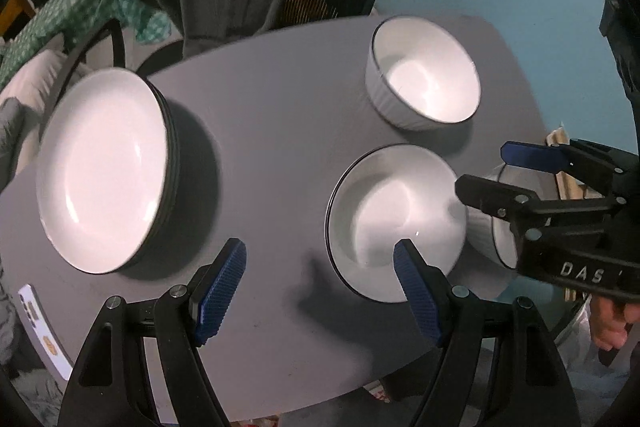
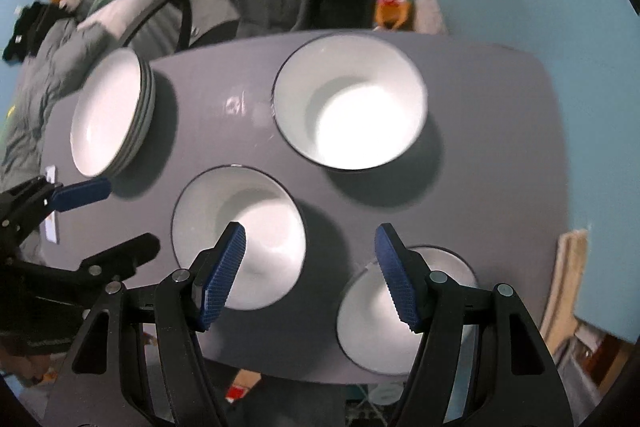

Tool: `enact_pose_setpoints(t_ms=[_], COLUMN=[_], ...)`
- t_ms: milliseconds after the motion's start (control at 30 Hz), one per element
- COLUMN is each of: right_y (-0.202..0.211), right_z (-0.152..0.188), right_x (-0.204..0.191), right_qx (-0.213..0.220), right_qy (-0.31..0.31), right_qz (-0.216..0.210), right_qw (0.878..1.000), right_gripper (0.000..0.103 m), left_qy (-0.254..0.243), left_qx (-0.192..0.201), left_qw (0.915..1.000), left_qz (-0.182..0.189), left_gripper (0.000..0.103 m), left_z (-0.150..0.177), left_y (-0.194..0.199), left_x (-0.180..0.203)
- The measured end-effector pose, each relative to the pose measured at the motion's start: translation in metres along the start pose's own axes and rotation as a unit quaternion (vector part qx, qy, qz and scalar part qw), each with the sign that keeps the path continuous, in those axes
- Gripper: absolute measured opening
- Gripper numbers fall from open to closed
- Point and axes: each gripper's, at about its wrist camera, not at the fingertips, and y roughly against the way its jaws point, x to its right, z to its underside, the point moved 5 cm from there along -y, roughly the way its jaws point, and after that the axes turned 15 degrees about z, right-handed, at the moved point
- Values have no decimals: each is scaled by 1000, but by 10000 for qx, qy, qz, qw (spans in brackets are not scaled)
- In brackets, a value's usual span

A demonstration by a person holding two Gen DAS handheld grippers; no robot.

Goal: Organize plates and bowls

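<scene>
While fingers point(image 1: 220, 291) gape, bowl point(image 2: 394, 311) overhangs table point(image 2: 500, 155) edge.

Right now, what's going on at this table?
Both claws hover open and empty over the grey table. The plates sit stacked at one end. Three bowls stand apart: the far bowl, the middle bowl and the near bowl. The right claw hangs between the last two; the left claw hangs beside the middle bowl.

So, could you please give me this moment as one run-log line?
left gripper: open, empty | right gripper: open, empty | plate stack: table's left | three bowls: separate, unstacked
</scene>
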Motion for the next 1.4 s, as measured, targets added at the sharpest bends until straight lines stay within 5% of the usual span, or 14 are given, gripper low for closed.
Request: enact_pose_setpoints(t_ms=[333, 467, 600, 767, 1400], right_y=[-36, -43, -48, -56, -48], right_z=[2, 3, 3, 7, 32], right_x=[-11, -13, -14, -14, -22], right_qx=[-286, -366, -436, -654, -822], right_qy=[278, 315, 303, 151, -421], right_qz=[-16, -49, -21, -110, -462], right_qw=[9992, 9988, 9986, 9977, 9947], right_gripper=[66, 53, 40, 25, 23], left_qy=[170, 296, 433, 433, 439], left_qx=[-175, -221, -329, -423, -572], left_qw=[9996, 9993, 9985, 9980, 9973], left_qz=[-110, -21, 68, 198, 164], left_gripper=[78, 77, 60, 50, 44], left_z=[4, 5, 5, 5, 15], left_y=[-32, -40, -44, -46, -33], left_x=[-18, -24, -30, -32, -50])
